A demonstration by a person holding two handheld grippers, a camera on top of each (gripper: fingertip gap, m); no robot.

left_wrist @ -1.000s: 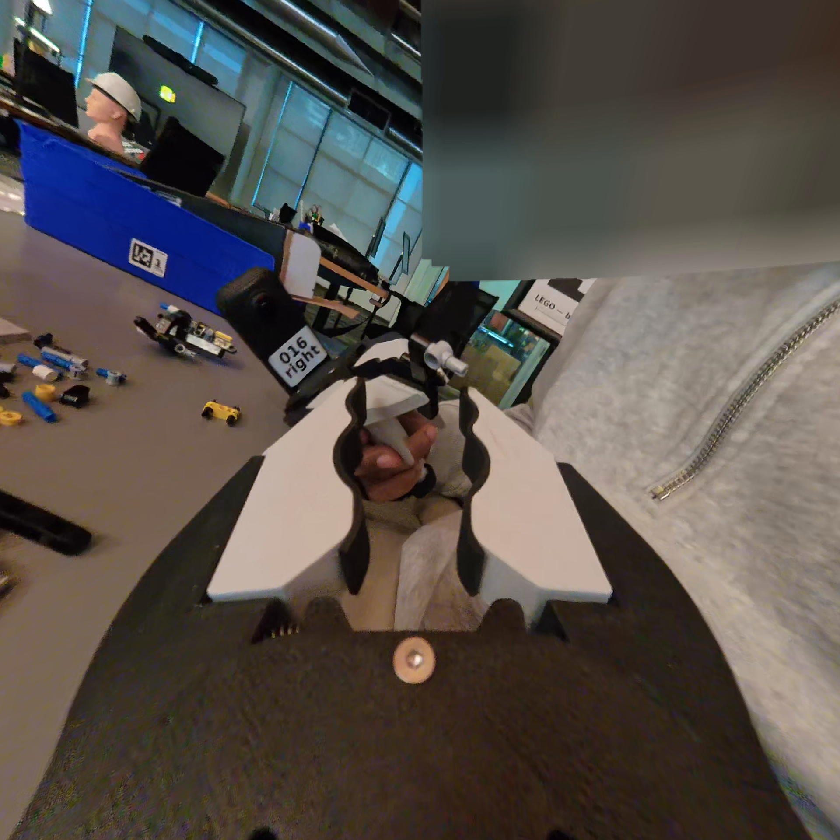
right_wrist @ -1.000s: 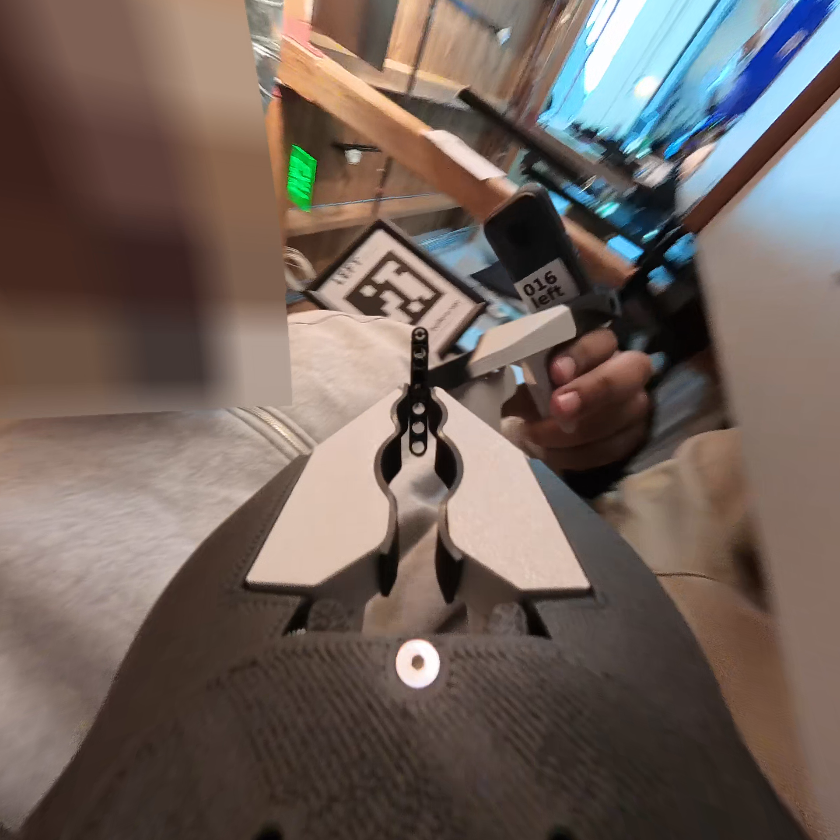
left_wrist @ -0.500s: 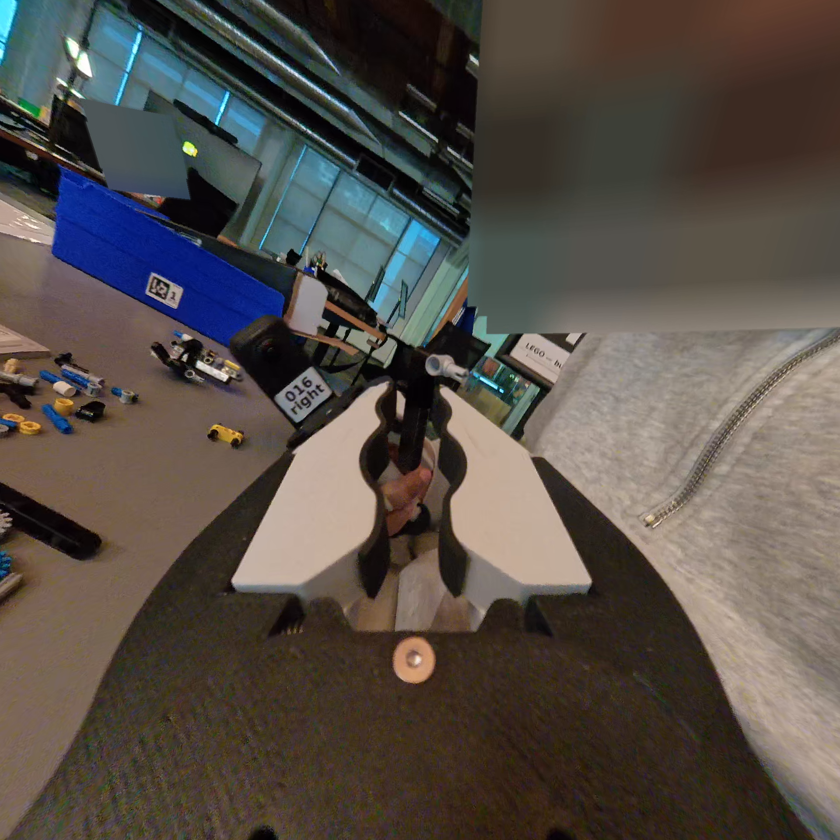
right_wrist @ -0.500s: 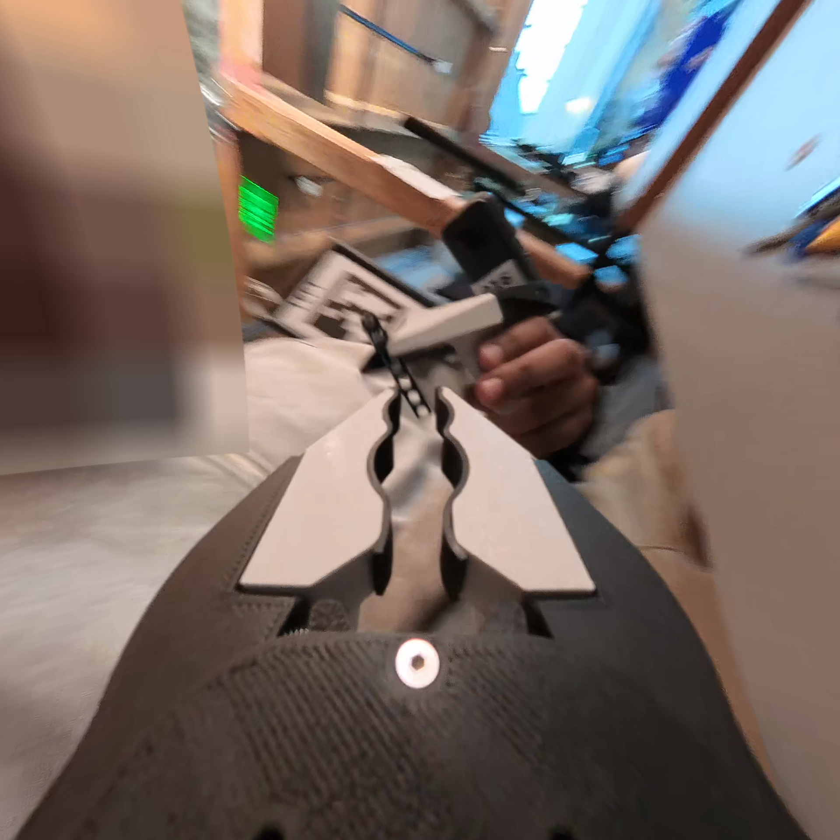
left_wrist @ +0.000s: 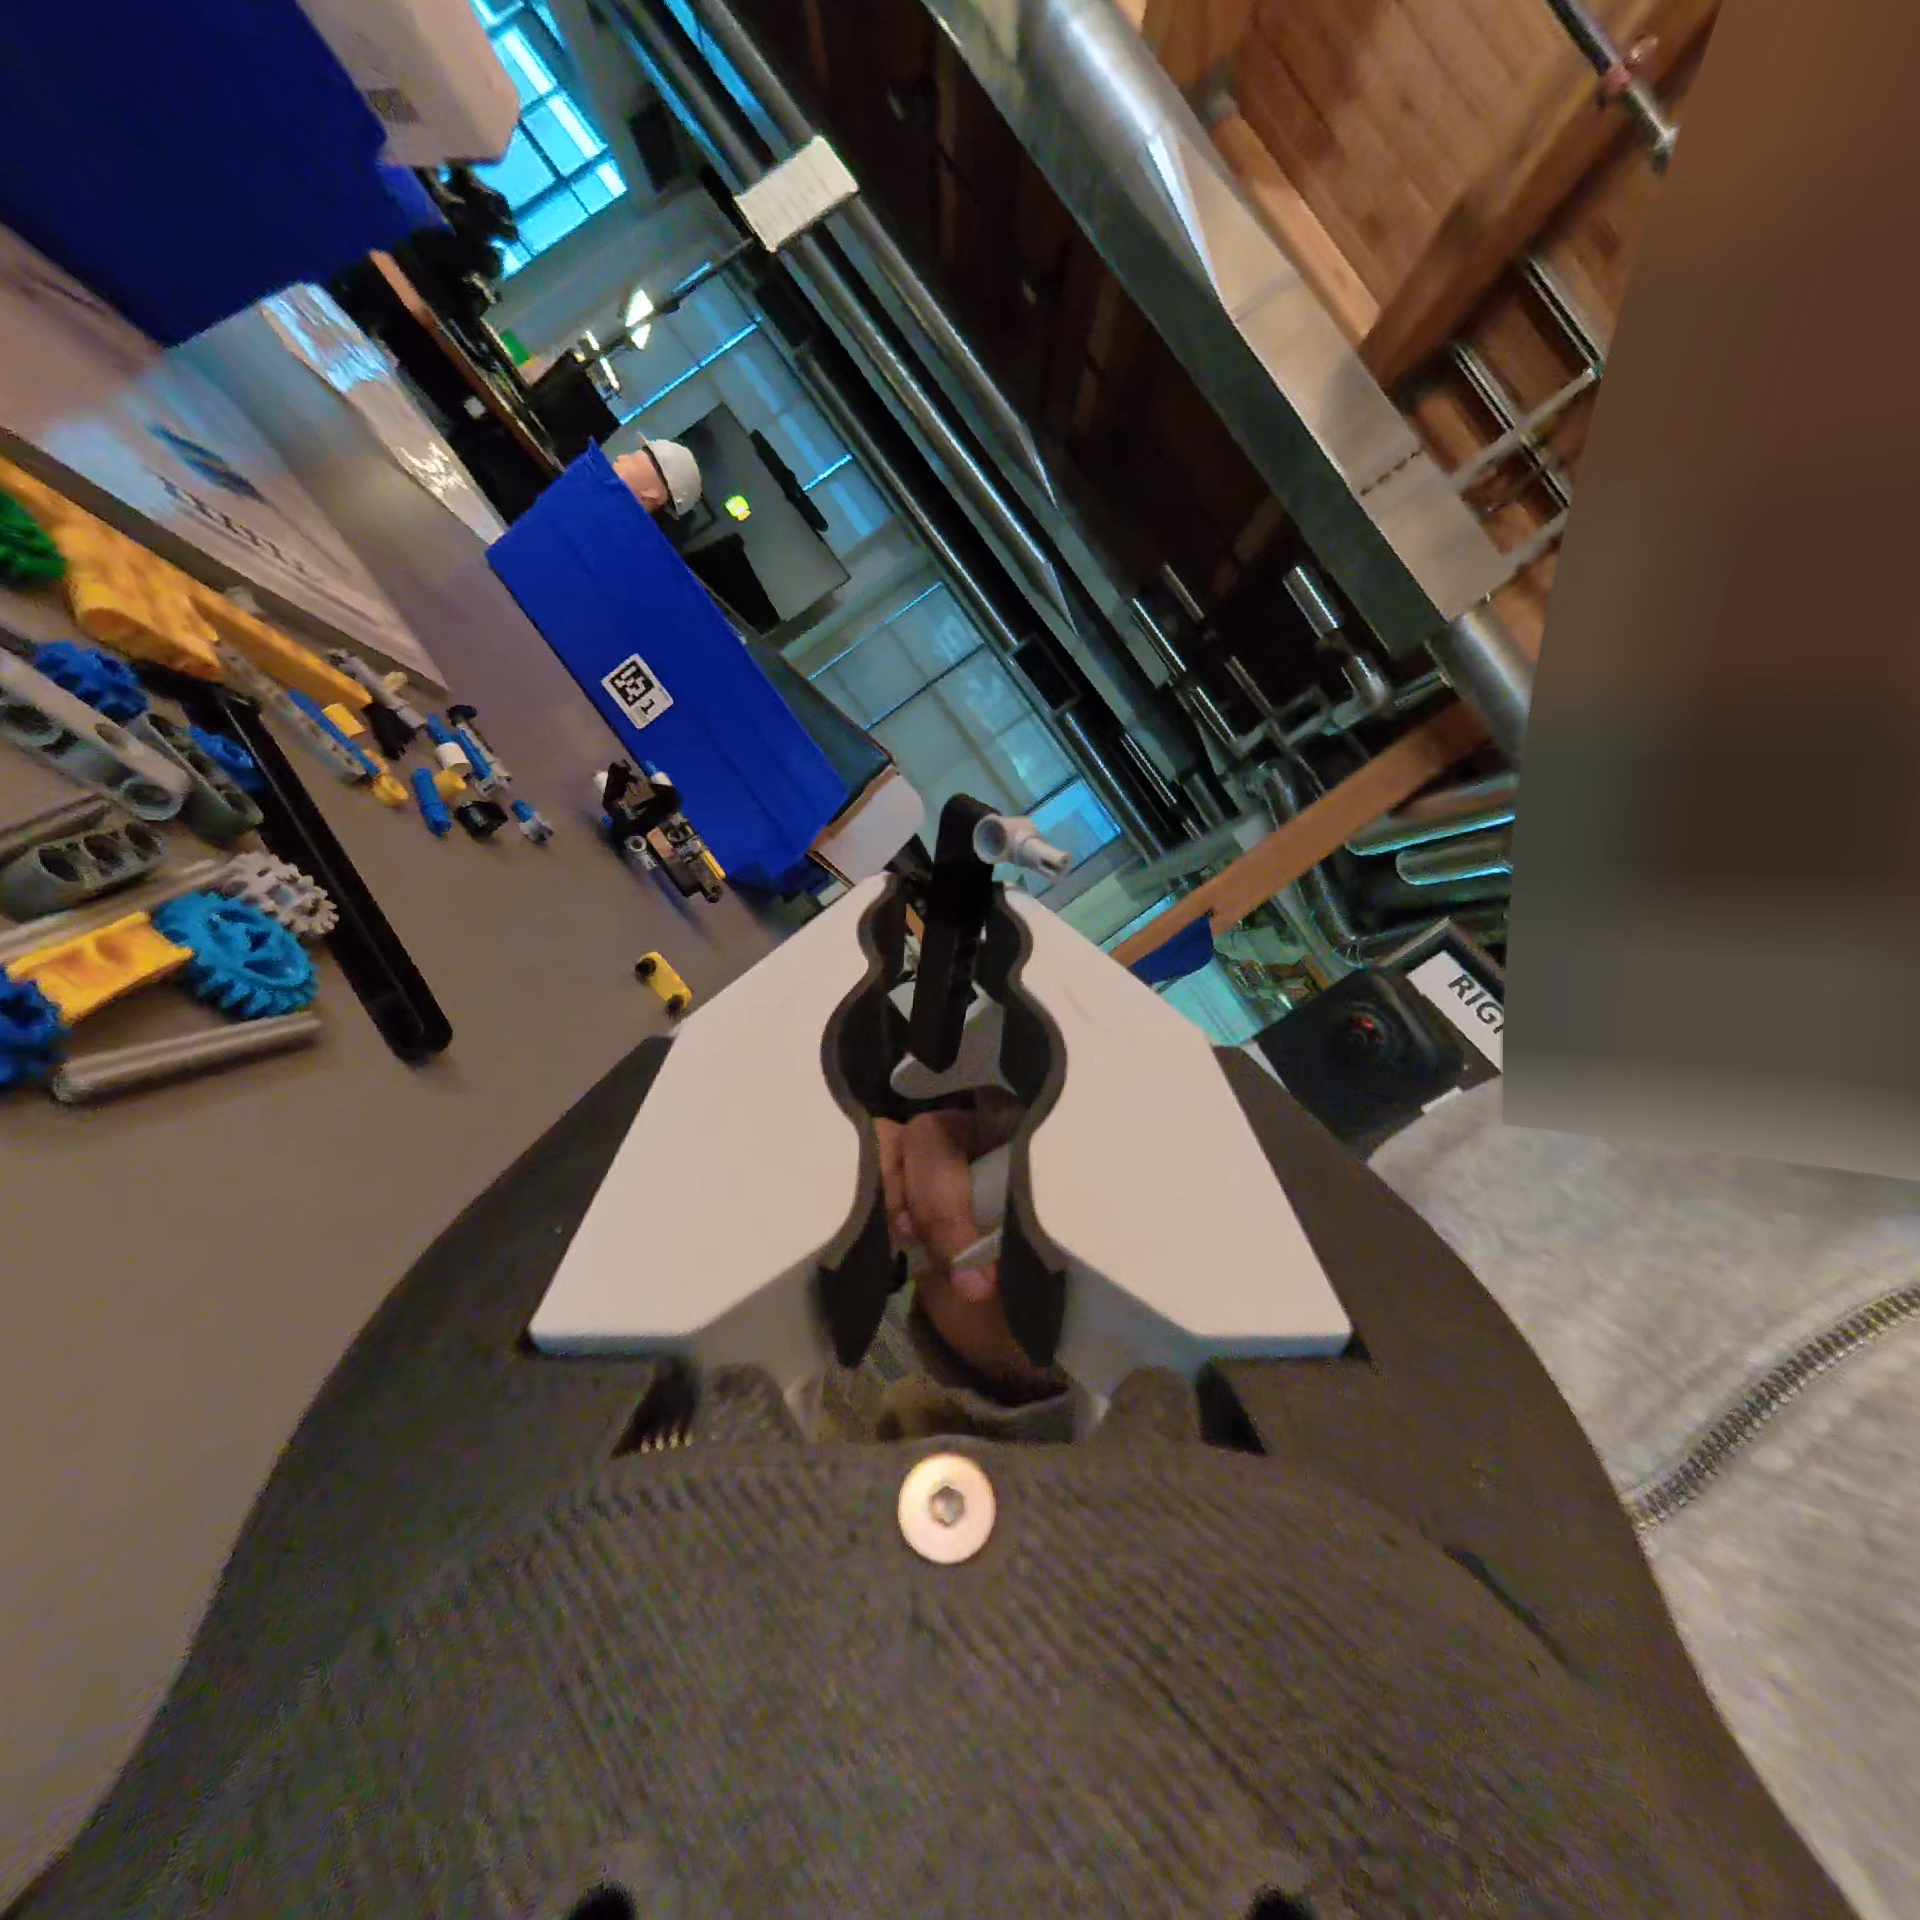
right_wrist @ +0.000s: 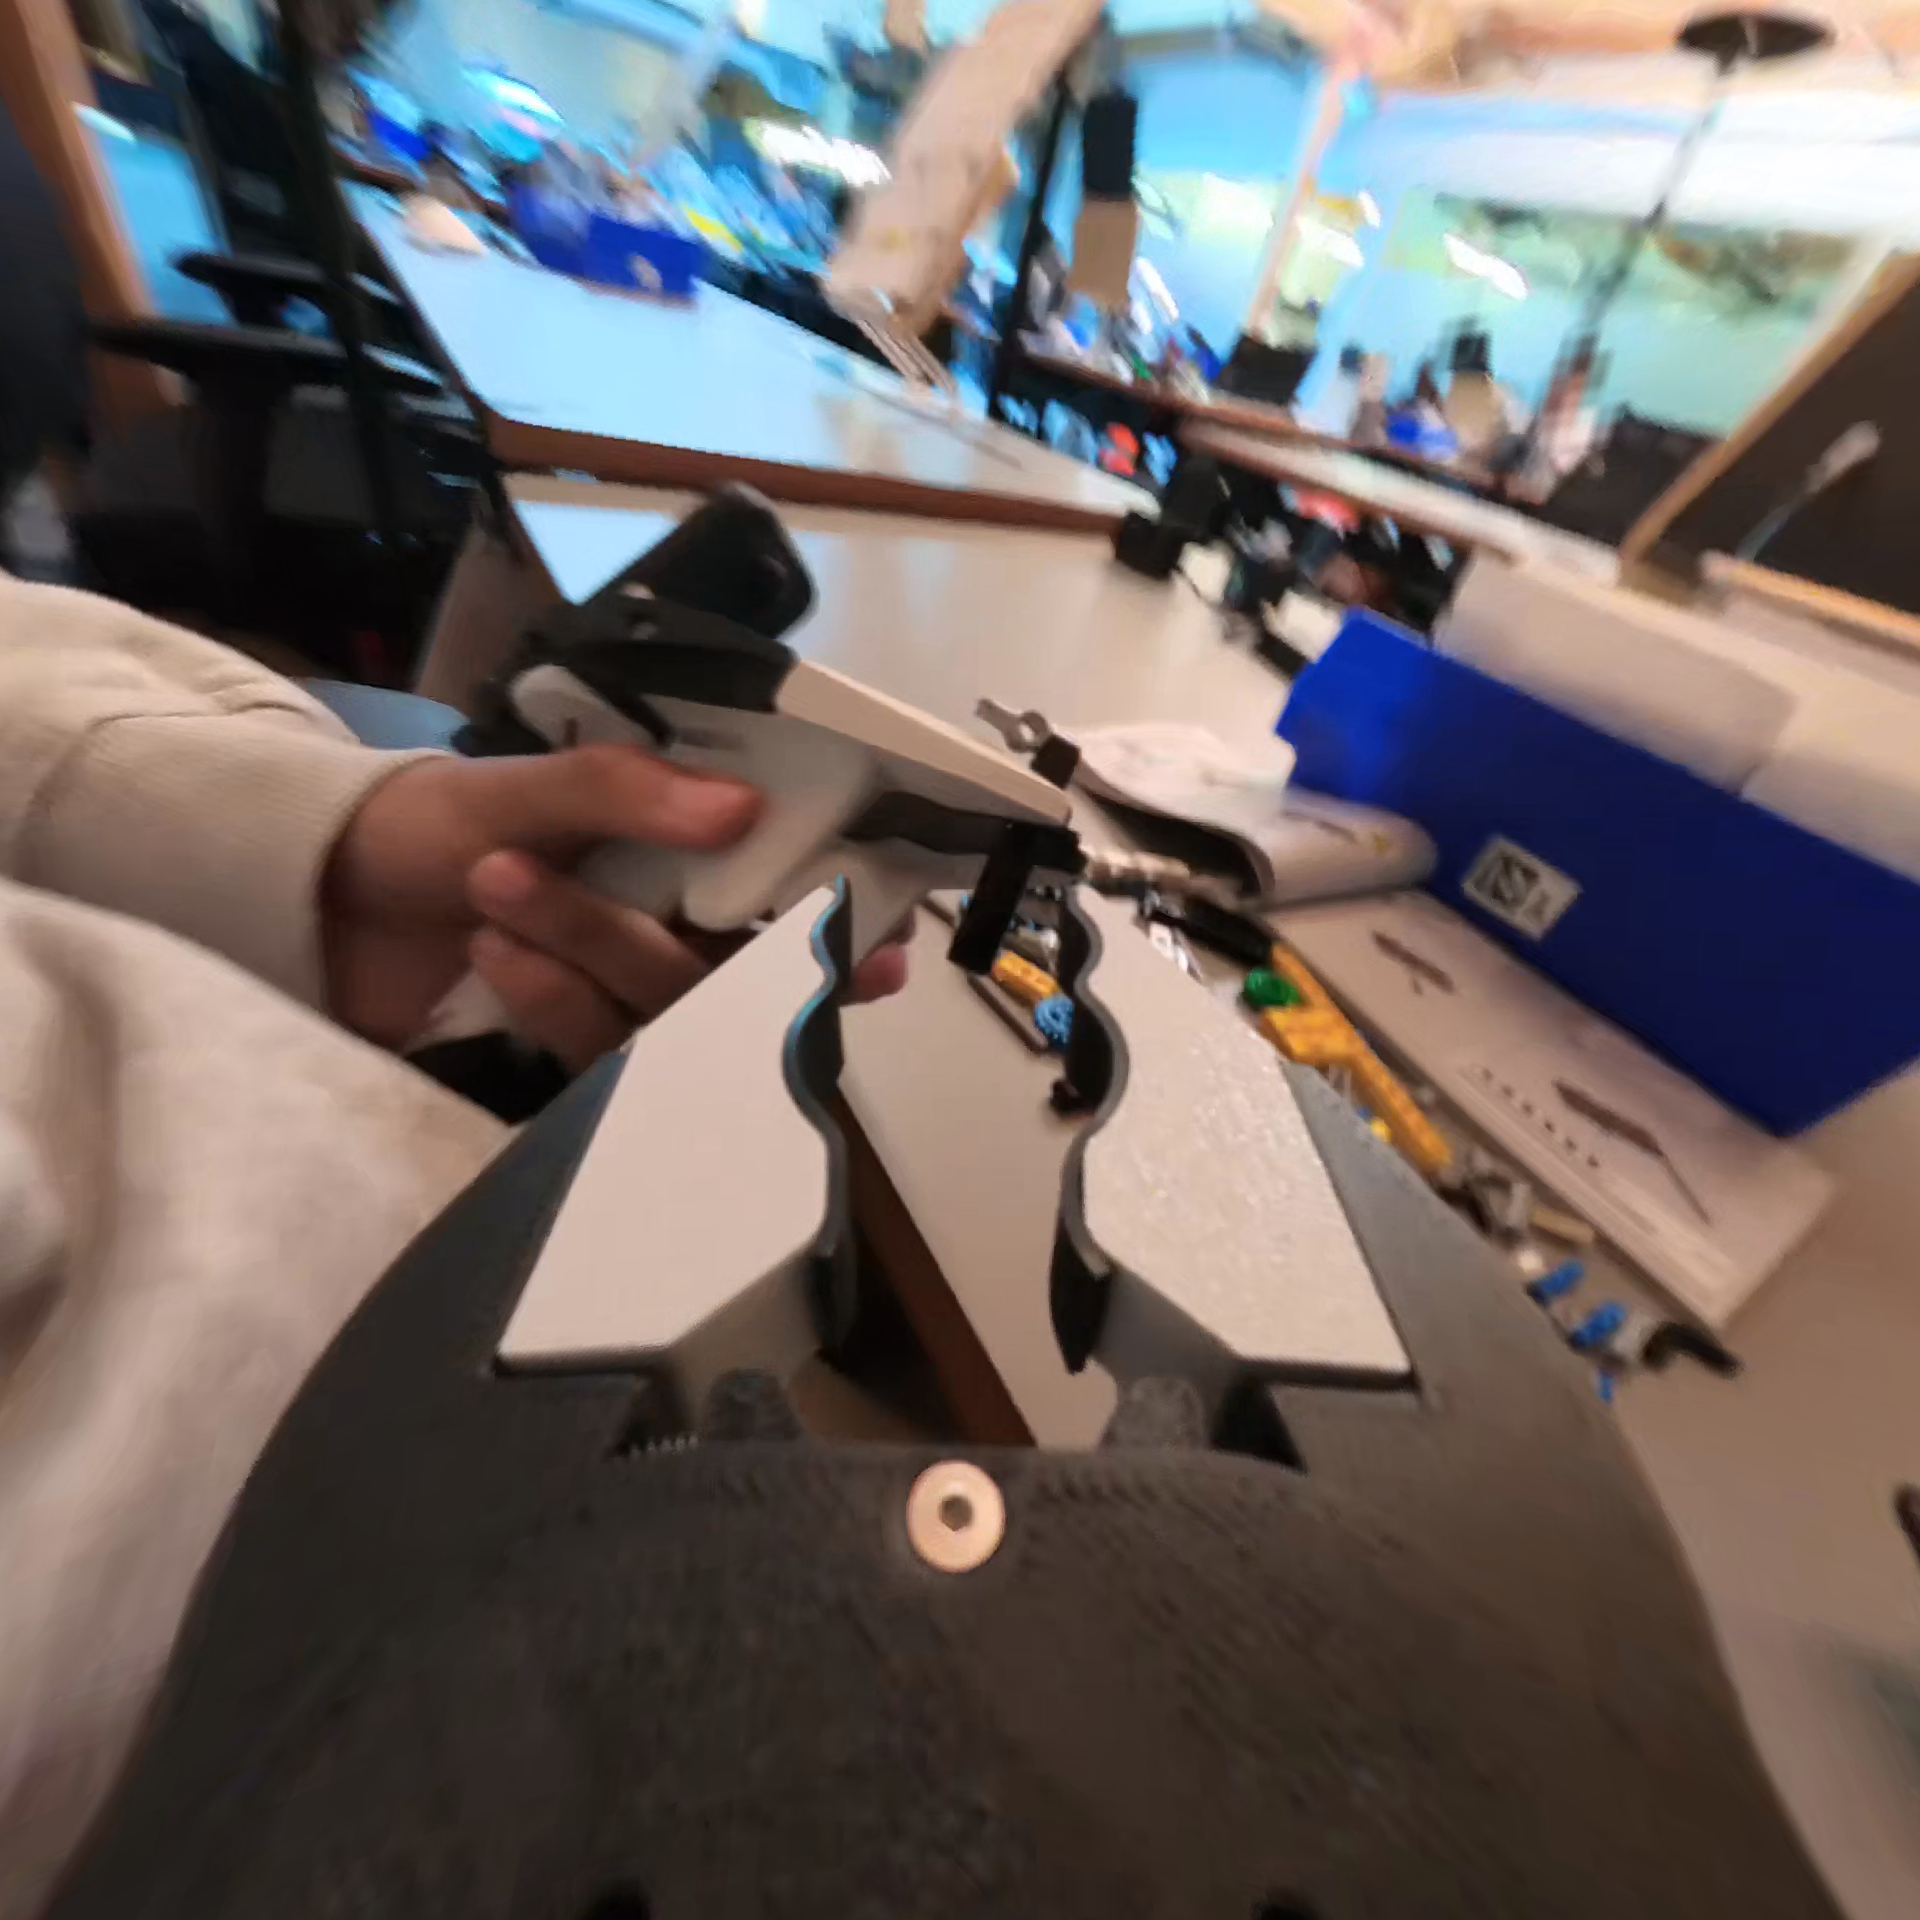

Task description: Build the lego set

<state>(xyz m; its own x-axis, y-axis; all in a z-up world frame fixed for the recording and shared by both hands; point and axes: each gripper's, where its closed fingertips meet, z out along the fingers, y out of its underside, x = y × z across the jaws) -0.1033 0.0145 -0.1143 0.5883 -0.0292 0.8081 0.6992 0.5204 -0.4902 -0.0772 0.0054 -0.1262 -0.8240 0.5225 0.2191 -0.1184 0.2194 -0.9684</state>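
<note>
My left gripper (left_wrist: 948,906) is shut on a black lego beam (left_wrist: 951,966) that stands up between its fingers, with a grey pin (left_wrist: 1016,837) through the top hole. In the right wrist view the left gripper (right_wrist: 1039,831) is held in a hand at the centre left, and the beam (right_wrist: 997,904) hangs below its tips with the pin (right_wrist: 1013,719) above. My right gripper (right_wrist: 956,920) is open and empty, just in front of the beam and apart from it.
Loose parts lie on the grey table (left_wrist: 260,1195) at left: blue gears (left_wrist: 244,956), a long black beam (left_wrist: 332,883), a small yellow piece (left_wrist: 662,977), a small assembly (left_wrist: 660,821). A blue bin (right_wrist: 1610,862) and a white booklet (right_wrist: 1309,836) stand behind. A grey hoodie (left_wrist: 1662,1351) is at right.
The black beam passed from my right gripper to my left: the left shut on it, the right opened and drew back. Both views have swung toward the table.
</note>
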